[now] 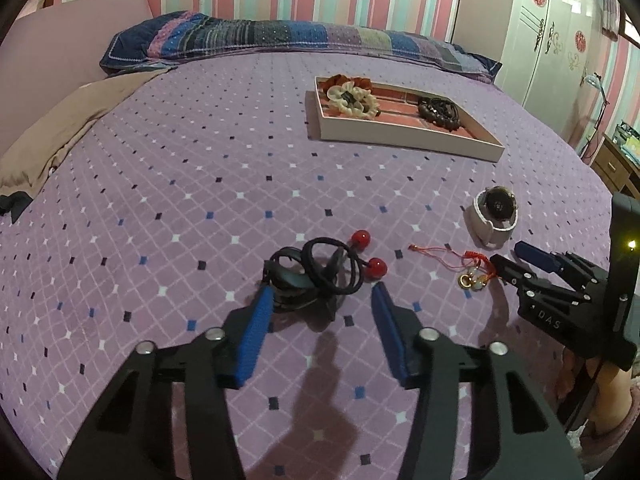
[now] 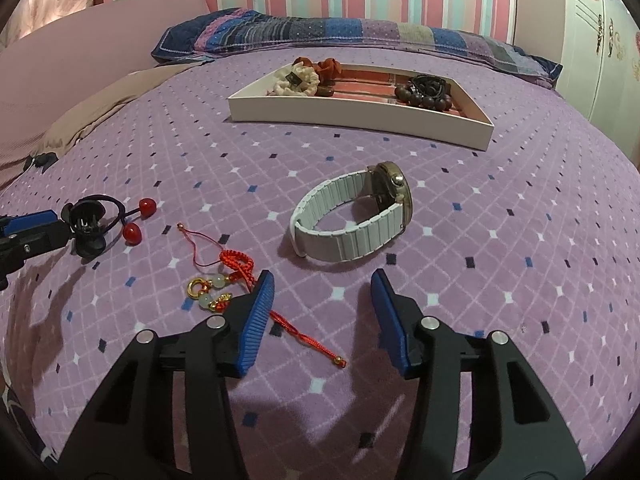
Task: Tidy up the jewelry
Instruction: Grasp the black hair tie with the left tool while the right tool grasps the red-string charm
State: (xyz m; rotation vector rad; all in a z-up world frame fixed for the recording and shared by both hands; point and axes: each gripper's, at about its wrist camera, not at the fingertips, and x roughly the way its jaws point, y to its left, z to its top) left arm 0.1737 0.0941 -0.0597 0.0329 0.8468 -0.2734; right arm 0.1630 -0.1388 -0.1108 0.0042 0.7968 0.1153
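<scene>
A black hair clip (image 1: 296, 284) tangled with a black hair tie bearing two red balls (image 1: 362, 238) lies on the purple bedspread. My left gripper (image 1: 320, 296) is open, its fingertips on either side of the clip. A red cord charm with gold and jade beads (image 2: 218, 292) lies by my right gripper's left finger (image 2: 258, 312). My right gripper (image 2: 322, 280) is open and empty, just short of a white-strapped watch (image 2: 352, 216). A white tray (image 2: 360, 118) further back holds scrunchies (image 2: 296, 78) and dark bead bracelets (image 2: 424, 90).
A patchwork pillow (image 1: 280, 36) lies along the bed's far edge, a tan cloth (image 1: 64, 128) at the left. A white wardrobe (image 1: 560, 40) and a wooden desk (image 1: 616, 160) stand to the right of the bed.
</scene>
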